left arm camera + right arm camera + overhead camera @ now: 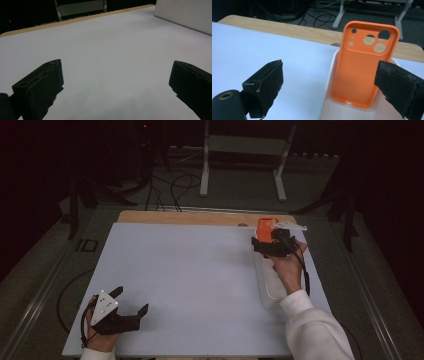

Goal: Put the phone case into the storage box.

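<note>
Right gripper (329,82) spread, facing orange phone case (359,67)

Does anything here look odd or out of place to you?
Mildly: the orange phone case stands propped on end at the far end of a white tray, empty, its inside facing the open right gripper. Nothing looks spilled or broken.

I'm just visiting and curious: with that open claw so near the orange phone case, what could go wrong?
The orange phone case stands leaning in a white tray, so a nudge from the right hand-held gripper, whose jaws are open and sit unevenly around it, might tip it over. The tray lies near the table edge, so a push could slide it off.
</note>
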### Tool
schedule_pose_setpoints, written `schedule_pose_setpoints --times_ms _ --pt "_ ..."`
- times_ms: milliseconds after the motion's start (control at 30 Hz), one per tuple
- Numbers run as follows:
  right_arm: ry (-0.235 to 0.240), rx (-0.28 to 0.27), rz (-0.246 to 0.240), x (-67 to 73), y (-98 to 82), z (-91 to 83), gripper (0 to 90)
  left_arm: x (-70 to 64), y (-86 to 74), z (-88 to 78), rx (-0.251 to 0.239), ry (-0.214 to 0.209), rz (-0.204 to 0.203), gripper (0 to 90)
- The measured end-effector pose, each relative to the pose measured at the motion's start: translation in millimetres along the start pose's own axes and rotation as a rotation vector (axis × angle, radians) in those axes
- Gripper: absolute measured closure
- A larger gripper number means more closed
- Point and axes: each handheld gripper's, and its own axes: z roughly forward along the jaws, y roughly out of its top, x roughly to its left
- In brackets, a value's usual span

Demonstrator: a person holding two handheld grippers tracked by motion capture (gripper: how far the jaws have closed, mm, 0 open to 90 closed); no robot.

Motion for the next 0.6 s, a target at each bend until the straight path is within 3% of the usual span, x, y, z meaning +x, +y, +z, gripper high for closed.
schedule_pose_setpoints --times_ms 367,600 --pt "0.123 -0.026 -0.045 20.1 -18.8 -33.2 8.2 -0.2 0.7 -0.2 -0.001 -0.003 -0.007 0.1" --pt "0.157 -0.041 -0.078 29.6 -32.8 -50.2 8.2 0.0 1.0 0.1 0.000 0.002 -0.009 0.0"
